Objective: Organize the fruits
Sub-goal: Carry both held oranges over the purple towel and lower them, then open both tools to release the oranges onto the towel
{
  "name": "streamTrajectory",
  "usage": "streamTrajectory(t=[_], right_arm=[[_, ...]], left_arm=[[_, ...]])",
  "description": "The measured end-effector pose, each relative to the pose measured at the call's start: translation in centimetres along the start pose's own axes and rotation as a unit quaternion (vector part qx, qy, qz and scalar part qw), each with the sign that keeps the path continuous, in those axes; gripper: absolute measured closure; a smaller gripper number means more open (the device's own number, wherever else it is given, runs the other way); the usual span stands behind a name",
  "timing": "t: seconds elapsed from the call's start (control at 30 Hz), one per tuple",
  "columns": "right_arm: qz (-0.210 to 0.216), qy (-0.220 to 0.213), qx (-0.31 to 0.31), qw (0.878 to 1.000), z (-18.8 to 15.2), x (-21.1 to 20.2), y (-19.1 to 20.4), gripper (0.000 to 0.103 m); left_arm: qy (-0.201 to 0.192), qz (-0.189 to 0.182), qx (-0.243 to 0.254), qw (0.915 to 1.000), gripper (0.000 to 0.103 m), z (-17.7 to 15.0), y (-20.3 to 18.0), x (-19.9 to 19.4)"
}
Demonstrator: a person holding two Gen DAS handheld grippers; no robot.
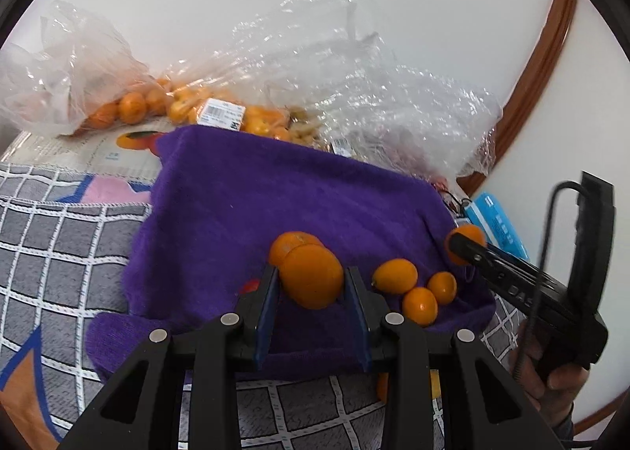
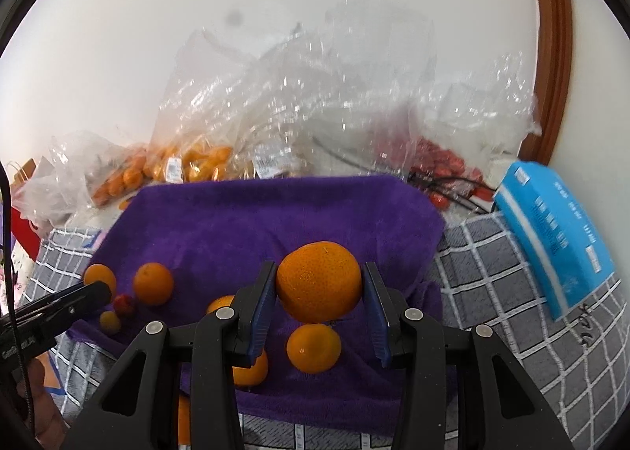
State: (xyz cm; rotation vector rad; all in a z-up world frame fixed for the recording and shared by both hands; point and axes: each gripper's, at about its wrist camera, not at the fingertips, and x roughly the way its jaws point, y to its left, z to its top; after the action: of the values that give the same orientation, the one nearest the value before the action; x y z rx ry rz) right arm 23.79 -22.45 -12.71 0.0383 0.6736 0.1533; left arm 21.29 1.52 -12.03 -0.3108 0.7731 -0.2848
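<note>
Both hands are carrying fruit over the purple towel (image 2: 275, 221): the left gripper (image 1: 311, 284) is clamping an orange (image 1: 313, 276), the right gripper (image 2: 319, 292) a larger orange (image 2: 319, 280). Several are already lying near the towel's front edge; bagged fruit (image 1: 189, 107) is waiting behind.

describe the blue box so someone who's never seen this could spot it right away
Start at the purple towel spread over the grey checked cloth. Just past the towel's right edge, below the brown door frame, lies the blue box with white print. It is the only blue, flat-sided thing here; everything near it is round orange fruit or crinkled clear bags.
</note>
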Motion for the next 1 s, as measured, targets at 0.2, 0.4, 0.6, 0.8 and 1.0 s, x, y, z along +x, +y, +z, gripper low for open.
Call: streamTrajectory(t=[0.2,0.4,0.6,0.8,1.0], right_arm=[[0.001,0.010,0.009,1.000,-0.7,1.5,-0.5,0.060],[0.006,0.002,0.013,1.000,-0.9,1.7,-0.6,0.060],[0.001,0.010,0.013,1.000,-1.0,2.3,-0.7,0.060],[-0.003,0.000,0.008,1.000,-1.1,2.0,-0.8,0.060],[-0.004,-0.008,0.006,1.000,-1.3,1.4,-0.7,0.060]], left_arm=[[0.005,-0.001,0.025,0.9997,0.071,-0.7,-0.7,0.7],[0.016,-0.005,0.016,0.9997,0.071,-1.0,-0.2,1.4],[0.017,-0.004,0.011,0.9998,0.071,-1.1,0.0,1.6],[0.012,0.004,0.021,0.9997,0.071,-1.2,-0.2,1.7],[0.008,0.004,0.021,0.9997,0.071,-1.3,-0.2,1.6]])
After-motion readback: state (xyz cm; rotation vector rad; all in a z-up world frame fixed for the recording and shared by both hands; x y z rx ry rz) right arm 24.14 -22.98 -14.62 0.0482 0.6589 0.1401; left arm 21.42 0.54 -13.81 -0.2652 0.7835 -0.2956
